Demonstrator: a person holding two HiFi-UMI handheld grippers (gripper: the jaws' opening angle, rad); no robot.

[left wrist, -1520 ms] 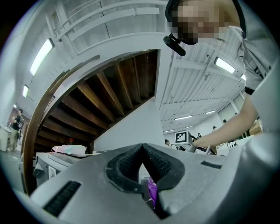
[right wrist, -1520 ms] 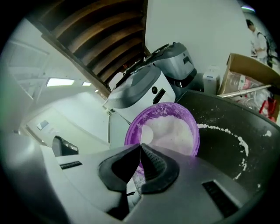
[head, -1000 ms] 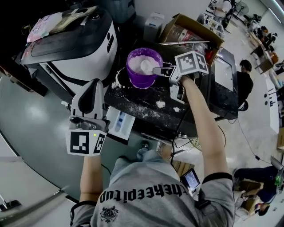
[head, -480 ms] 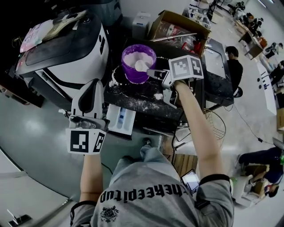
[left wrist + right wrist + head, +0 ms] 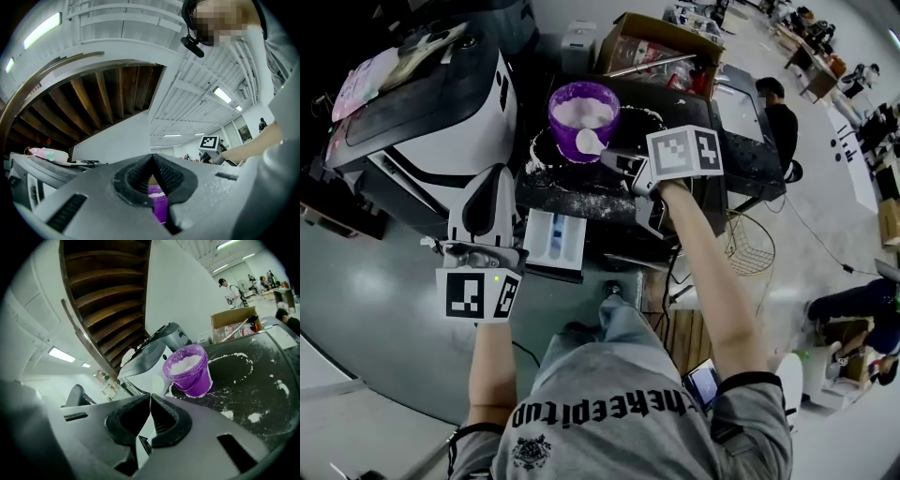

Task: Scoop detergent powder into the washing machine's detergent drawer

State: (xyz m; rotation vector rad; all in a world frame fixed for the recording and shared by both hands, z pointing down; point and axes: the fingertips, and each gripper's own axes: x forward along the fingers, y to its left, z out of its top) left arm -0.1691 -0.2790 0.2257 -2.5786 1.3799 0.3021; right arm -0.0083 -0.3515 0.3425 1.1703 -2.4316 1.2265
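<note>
Powder heaps the scoop (image 5: 588, 142), its handle pinched in the right hand-held gripper (image 5: 617, 161), just at the purple tub's (image 5: 579, 105) near rim. Best carried level and slowly to the open detergent drawer (image 5: 553, 239). The left hand-held gripper (image 5: 490, 178), jaws together and empty, hovers beside that drawer.

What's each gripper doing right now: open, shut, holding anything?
Left gripper: shut, holding nothing.
Right gripper: shut on the scoop.

Upper centre, a purple tub (image 5: 584, 117) holds white powder (image 5: 581, 112); the scoop (image 5: 589, 142) is white; the black table (image 5: 581, 202) is speckled white; lower left, a cube (image 5: 478, 293) shows black-and-white squares
</note>
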